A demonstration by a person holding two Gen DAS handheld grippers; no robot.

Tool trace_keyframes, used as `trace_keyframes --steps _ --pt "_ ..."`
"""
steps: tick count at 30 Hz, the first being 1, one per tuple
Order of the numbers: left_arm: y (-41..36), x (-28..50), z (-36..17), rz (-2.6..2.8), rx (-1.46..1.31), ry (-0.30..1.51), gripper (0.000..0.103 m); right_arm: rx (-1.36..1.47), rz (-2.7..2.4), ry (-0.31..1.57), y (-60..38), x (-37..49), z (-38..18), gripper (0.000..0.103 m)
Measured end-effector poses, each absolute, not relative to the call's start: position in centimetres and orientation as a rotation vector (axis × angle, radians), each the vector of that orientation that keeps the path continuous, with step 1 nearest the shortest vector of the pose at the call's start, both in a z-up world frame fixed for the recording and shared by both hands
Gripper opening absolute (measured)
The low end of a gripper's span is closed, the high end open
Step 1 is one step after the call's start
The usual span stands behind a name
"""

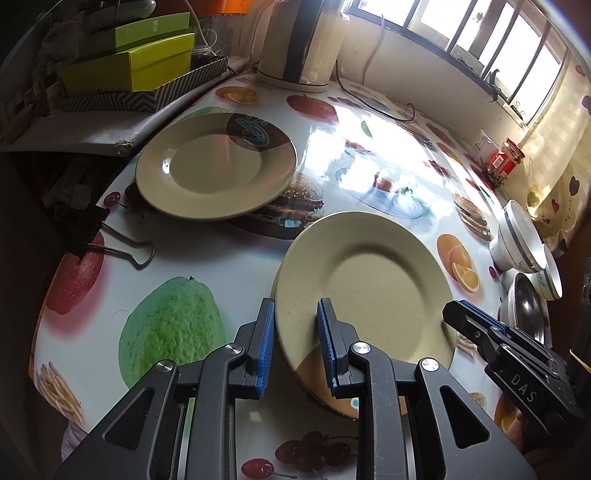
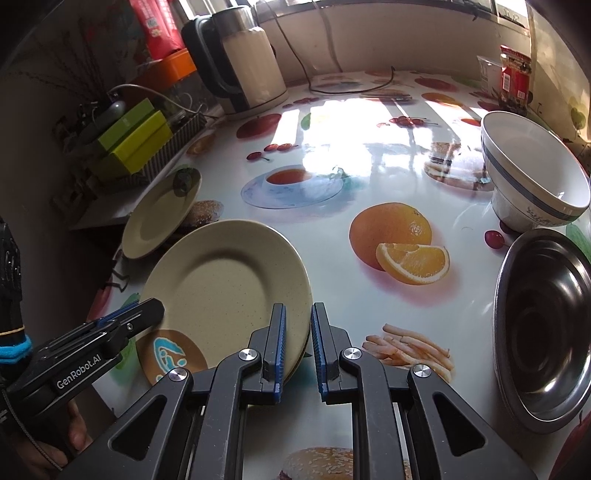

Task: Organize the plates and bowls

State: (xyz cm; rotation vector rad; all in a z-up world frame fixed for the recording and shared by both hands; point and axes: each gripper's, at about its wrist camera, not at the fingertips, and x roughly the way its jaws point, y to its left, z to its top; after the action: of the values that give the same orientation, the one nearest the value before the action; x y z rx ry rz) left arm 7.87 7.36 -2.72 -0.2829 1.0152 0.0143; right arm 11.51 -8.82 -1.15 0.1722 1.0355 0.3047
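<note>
Plate (image 1: pixel 364 284), beige and speckled, with a brown patch bearing a blue mark on its near rim, sits tilted above the desk (image 1: pixel 207 266) close to the near edge, held from both sides. The left hand-held gripper (image 1: pixel 295 325) clamps the plate's near left rim between its blue-padded fingers (image 1: pixel 266 332). The right hand-held gripper (image 2: pixel 297 332) pinches the plate's right rim, its jaws nearly closed with the thin edge between them. Each gripper appears in the other's view: the right one comes in from the right of the left wrist view, the left one from the left of the right wrist view, with part of a hand beneath it.

A second beige plate (image 1: pixel 216 166), with a dark patterned patch on its far rim, lies flat on the desk farther back and to the left, apart from the held plate. To the right stand white bowls with blue bands (image 2: pixel 532 173), and just in front of them a steel bowl (image 2: pixel 543 332).

The desk is covered with a glossy cloth printed with fruit, burgers and fries, with bright glare from the window (image 1: pixel 480 29) behind. A black binder clip (image 1: pixel 92 229) lies near the left edge. A white kettle (image 1: pixel 306 40) stands at the back, yellow-green boxes (image 1: pixel 140 59) are stacked at the left, and a red-labelled jar (image 1: pixel 506 158) stands at the far right.
</note>
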Motion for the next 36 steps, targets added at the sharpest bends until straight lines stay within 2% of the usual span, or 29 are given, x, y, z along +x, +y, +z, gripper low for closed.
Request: trace_keyframes --steps 11,19,31,36 --pt "7.8 7.9 -2.8 0.010 -0.306 1.016 0.024 0.175 0.303 1.028 -8.7 11.5 -0.9 0.016" --pt "8.1 8.0 -2.6 -0.001 -0.322 1.010 0.024 0.163 0.296 1.007 -8.7 11.8 -0.2 0.034" --pt "11.3 9.0 -0.3 0.046 -0.332 0.959 0.033 0.143 0.327 0.971 -7.1 13.7 2.0 0.043" --pt "14.1 9.9 0.3 0.085 -0.357 0.939 0.034 0.120 0.355 0.958 -5.3 15.3 2.9 0.044"
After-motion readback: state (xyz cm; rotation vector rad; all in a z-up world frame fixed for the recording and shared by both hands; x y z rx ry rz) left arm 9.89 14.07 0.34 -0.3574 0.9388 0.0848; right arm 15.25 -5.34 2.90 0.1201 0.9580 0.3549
